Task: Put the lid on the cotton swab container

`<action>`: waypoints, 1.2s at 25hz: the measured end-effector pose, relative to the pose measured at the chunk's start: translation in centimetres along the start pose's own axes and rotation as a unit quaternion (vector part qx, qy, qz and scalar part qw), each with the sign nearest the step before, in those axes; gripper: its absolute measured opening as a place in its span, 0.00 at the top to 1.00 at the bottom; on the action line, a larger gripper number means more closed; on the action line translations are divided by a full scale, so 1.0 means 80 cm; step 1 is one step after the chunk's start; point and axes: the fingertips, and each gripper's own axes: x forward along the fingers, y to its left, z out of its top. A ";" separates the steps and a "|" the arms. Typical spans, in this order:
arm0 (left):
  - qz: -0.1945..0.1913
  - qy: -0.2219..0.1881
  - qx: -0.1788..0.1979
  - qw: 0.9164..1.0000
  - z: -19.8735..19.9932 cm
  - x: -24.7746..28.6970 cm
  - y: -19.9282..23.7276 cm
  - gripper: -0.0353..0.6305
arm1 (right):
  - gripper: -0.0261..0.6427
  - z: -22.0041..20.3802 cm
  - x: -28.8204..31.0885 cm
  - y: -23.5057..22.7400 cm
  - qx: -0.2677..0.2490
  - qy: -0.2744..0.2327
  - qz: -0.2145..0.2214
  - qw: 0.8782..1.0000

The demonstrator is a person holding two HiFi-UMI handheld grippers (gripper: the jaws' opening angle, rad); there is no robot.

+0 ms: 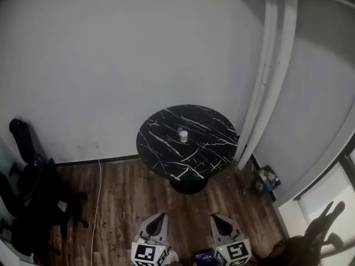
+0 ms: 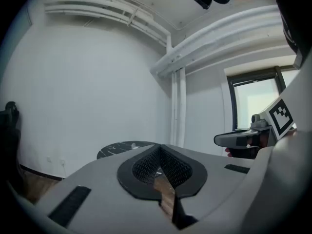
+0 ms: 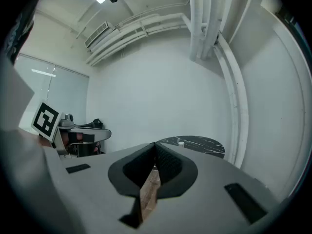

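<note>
While the left gripper (image 1: 161, 215) and right gripper (image 1: 216, 216) hang empty, jaws together, the cotton swab container (image 1: 182, 136) sits on the distant tabletop (image 1: 208, 146) — capping apparently not begun.

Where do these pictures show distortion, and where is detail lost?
Both gripper views: fisheye bends the white wall pipes, corners go black. Head view: dim; the small white container on the round black marble table is too tiny for detail.

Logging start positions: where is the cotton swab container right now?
In the head view, the small white cotton swab container stands near the centre of the round black marble table, against the wall just left of the white pipes.
</note>
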 end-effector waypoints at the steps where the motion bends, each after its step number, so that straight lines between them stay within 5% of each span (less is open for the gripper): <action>1: -0.001 -0.006 0.002 1.000 0.002 -0.002 -0.005 0.93 | 0.94 0.000 -0.005 -0.003 -0.002 0.000 -0.002 1.000; 7: -0.003 -0.019 0.019 1.000 0.004 -0.005 -0.032 0.93 | 0.94 -0.003 -0.024 -0.018 -0.018 -0.005 -0.003 1.000; 12: -0.025 -0.033 -0.019 0.999 0.015 0.006 -0.043 0.93 | 0.94 -0.001 -0.023 -0.035 -0.023 -0.006 -0.012 1.000; 18: 0.008 -0.015 -0.006 1.000 0.009 0.035 -0.024 0.93 | 0.93 0.002 -0.007 -0.061 -0.034 -0.013 -0.031 0.999; 24: 0.010 -0.004 0.013 1.000 -0.001 0.083 -0.009 0.93 | 0.93 -0.006 0.040 -0.084 -0.023 -0.004 -0.021 1.000; 30: 0.007 -0.013 -0.022 1.000 0.000 0.166 0.043 0.93 | 0.93 -0.008 0.126 -0.116 -0.024 0.007 -0.021 0.999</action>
